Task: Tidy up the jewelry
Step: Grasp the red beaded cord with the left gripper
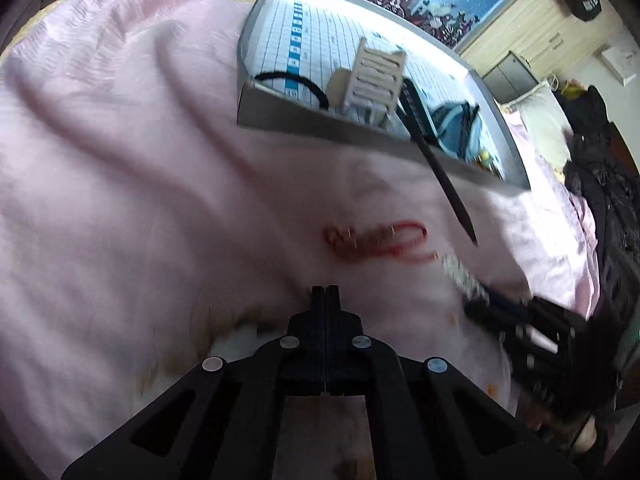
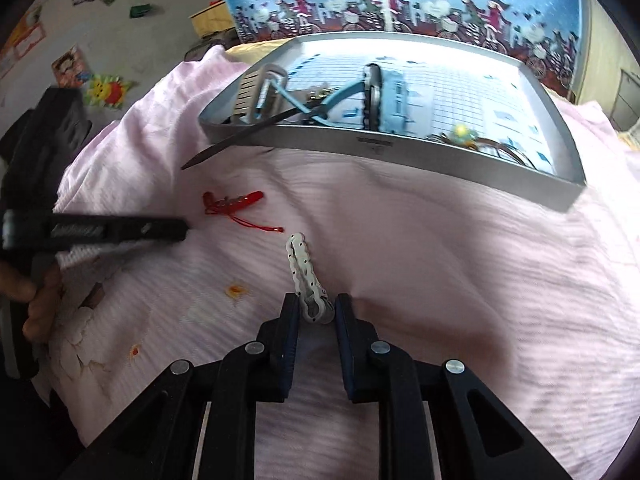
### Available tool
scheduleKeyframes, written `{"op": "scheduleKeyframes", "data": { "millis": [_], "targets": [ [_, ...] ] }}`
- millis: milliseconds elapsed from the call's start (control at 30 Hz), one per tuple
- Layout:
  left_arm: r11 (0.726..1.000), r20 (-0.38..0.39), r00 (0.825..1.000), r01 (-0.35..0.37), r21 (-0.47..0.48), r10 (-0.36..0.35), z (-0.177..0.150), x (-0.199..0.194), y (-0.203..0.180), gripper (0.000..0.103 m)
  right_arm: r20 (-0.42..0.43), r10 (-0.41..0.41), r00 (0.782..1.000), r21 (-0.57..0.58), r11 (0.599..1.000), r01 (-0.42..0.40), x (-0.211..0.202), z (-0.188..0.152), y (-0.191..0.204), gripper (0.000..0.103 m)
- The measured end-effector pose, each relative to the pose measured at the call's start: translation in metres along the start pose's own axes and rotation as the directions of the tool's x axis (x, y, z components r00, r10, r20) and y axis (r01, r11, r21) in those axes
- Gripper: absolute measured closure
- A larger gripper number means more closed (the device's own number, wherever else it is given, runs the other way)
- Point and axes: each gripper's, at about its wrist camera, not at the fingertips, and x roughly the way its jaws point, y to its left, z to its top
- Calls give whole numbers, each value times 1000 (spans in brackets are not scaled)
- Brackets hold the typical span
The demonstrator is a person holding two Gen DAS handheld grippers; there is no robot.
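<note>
White bead bracelet (image 2: 306, 276) sits btwn right gripper (image 2: 317, 310) fingers, jaws parted around its end. Left gripper (image 1: 326, 292) pressed closed, empty, near red hair clip (image 1: 372, 240) on pink sheet (image 1: 140, 200).

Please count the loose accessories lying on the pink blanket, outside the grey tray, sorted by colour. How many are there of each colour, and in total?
Red: 1, the red hair clip with cord
White: 1, the white bracelet, between the right gripper fingers
Total: 2
</note>
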Motion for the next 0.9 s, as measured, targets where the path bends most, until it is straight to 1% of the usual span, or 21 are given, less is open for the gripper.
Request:
{"op": "scheduleKeyframes", "data": {
  "millis": [133,200,233,267,300,333,367,400,433,500,567,667,767,900],
  "targets": [
    [999,28,1000,-1,42,0,-1,-6,-7,103,4,-3,1000,18,1000,3,3,2,-4,85],
    [996,78,996,-45,81,39,0,-8,-13,103,13,-14,1000,7,1000,14,3,2,-2,85],
    [993,92,994,-66,94,57,3,-8,-16,103,17,-19,1000,2,1000,19,3,2,-2,85],
    [988,111,990,-104,118,91,4,-8,-20,102,20,-21,1000,-2,1000,21,4,4,-1,85],
    [984,123,987,-124,131,108,4,-7,-22,96,22,-18,1000,-1,1000,18,5,4,-1,85],
    [982,131,985,-129,140,111,3,-6,-23,83,25,-14,1000,2,1000,14,6,5,-1,84],
    [979,144,984,-132,155,109,4,-5,-25,75,30,-7,1000,6,1000,7,8,6,-2,83],
    [977,153,982,-138,164,113,5,-3,-27,59,34,-1,999,7,1000,1,9,8,-3,79],
    [975,161,980,-142,171,115,5,-3,-28,54,38,1,999,7,1000,-1,10,9,-4,75],
    [969,166,981,-137,207,104,6,1,-34,54,49,2,999,4,1000,-2,12,13,-5,72],
    [958,154,983,-139,250,102,7,8,-40,54,51,0,999,5,1000,0,13,14,-6,72],
    [950,94,992,-113,291,89,9,24,-42,54,50,-4,999,17,1000,3,15,15,-9,72],
    [952,83,994,-92,292,70,12,31,-41,54,56,-9,998,27,1000,7,13,15,-11,72],
    [960,77,996,-59,272,40,17,34,-38,54,68,-13,998,9,1000,13,14,16,-8,72]
  ]
}}
